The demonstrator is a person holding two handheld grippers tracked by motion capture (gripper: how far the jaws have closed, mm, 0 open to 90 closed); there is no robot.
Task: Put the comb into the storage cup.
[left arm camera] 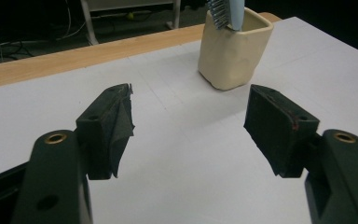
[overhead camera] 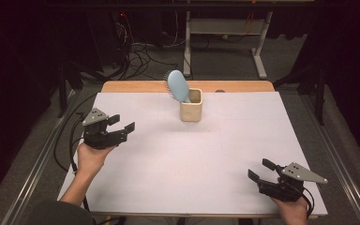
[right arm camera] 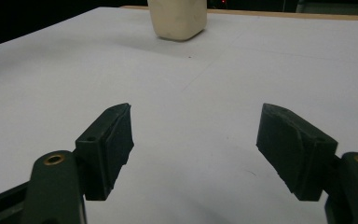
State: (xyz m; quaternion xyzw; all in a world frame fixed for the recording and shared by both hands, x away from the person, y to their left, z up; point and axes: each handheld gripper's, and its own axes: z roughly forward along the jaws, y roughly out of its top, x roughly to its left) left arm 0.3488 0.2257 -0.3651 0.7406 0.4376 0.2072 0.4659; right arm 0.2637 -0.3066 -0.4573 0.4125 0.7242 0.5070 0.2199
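- In the high view you hold the left gripper point(overhead camera: 124, 123) above the white table point(overhead camera: 178, 164), jaws apart with nothing between them; the cream cup point(overhead camera: 191, 106) stands ahead of it and to its right, well apart.
- The blue hairbrush point(overhead camera: 177, 86) stands in the cup, its head leaning out over the rim toward your left gripper's side.
- The right gripper point(overhead camera: 260, 170) sits near the table's front edge, its jaws also wide and empty; the cup is far ahead of it, to its left.
- The left gripper view brings the cup point(left arm camera: 234, 49) close, beyond the right jaw, and shows the brush's bristles point(left arm camera: 218, 11) at the top edge.
- The right gripper view cuts the cup point(right arm camera: 177, 18) off at its base, beyond the left jaw.
- The high view also gives the wooden strip point(overhead camera: 136, 86) behind the cup and cables point(overhead camera: 138, 56) on the floor beyond it.
- Between each gripper and the cup there is bare table.
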